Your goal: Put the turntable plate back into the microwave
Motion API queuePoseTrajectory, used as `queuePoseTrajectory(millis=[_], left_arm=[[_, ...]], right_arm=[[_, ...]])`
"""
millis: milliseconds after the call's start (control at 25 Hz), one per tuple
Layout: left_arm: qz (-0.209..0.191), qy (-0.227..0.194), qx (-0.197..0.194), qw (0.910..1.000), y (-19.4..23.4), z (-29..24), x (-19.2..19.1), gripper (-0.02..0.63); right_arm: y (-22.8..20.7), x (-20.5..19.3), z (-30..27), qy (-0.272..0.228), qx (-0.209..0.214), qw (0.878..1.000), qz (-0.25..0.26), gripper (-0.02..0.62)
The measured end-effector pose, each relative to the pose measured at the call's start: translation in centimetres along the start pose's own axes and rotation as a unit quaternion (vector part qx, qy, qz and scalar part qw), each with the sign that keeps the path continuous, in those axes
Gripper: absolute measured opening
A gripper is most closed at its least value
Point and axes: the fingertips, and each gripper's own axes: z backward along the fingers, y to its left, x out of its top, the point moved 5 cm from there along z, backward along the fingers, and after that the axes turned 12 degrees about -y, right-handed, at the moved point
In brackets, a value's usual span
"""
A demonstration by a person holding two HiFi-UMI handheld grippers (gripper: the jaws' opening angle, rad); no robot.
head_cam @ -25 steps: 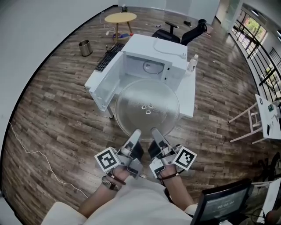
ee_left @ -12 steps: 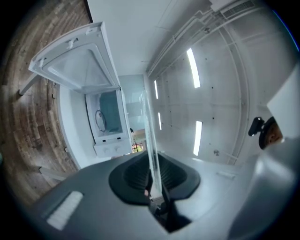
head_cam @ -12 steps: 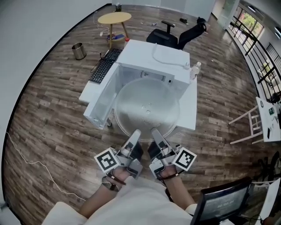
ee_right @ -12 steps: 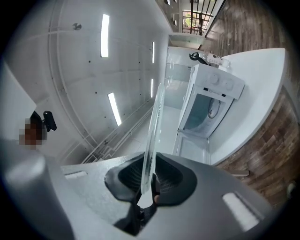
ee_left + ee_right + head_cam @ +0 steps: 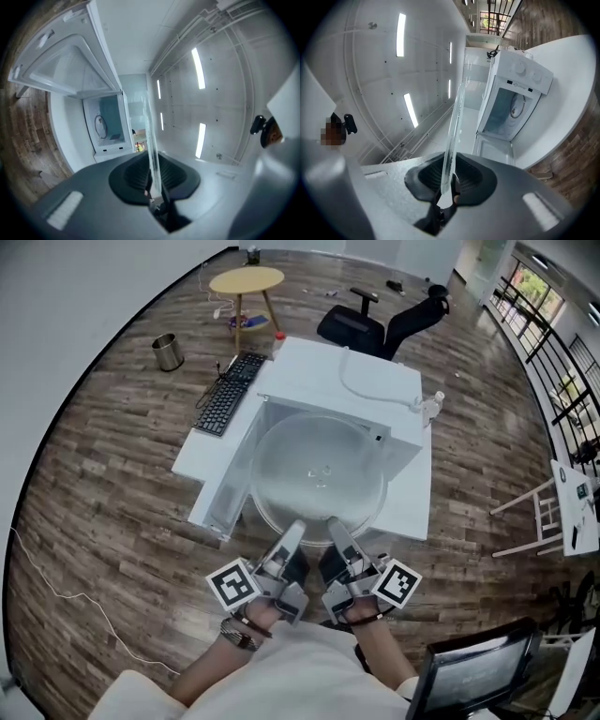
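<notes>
Glass turntable plate (image 5: 319,474) hangs level in front of the white microwave (image 5: 337,381), pinched at its near rim by both tools. In the head view the left gripper (image 5: 289,532) and the right gripper (image 5: 336,529) sit side by side, close together, each clamped on that near edge. Each gripper view shows its own jaws pressed onto the clear rim, which runs edge-on between the dark pads and away toward the oven.

Seen from the head, the plate's far rim lies at the mouth of the open cavity, just under the front edge of the microwave's top; how far inside it reaches cannot be told. Its near rim sticks out past the front edge of the white table (image 5: 412,507) that carries the oven. The microwave door (image 5: 230,484) stands swung out to the left, beside the plate.

A white cable (image 5: 366,390) curls across the top of the microwave. A black keyboard (image 5: 225,395) lies on the table's left part, and a clear bottle (image 5: 431,407) stands at the oven's right corner. Beyond the table, on the wood floor, are a black office chair (image 5: 375,326), a round yellow side table (image 5: 247,279) and a metal bin (image 5: 168,351), all well apart from the plate
</notes>
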Motion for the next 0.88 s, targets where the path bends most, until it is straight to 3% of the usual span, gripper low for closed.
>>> queuePoseTrajectory(millis=[640,880], left_arm=[[0.002,0.000,0.009,1.0000,1.6,-2.3,1.6,0.055],[-0.001,-0.011,0.016,0.9998,1.9,-3.2,1.6,0.055]], right_arm=[[-1.7,0.6,-2.8,0.009,-0.006,1.000,-0.001,0.046],[-2.7,1.2,-3.6,0.016,-0.008,1.000,-0.025,0.046]])
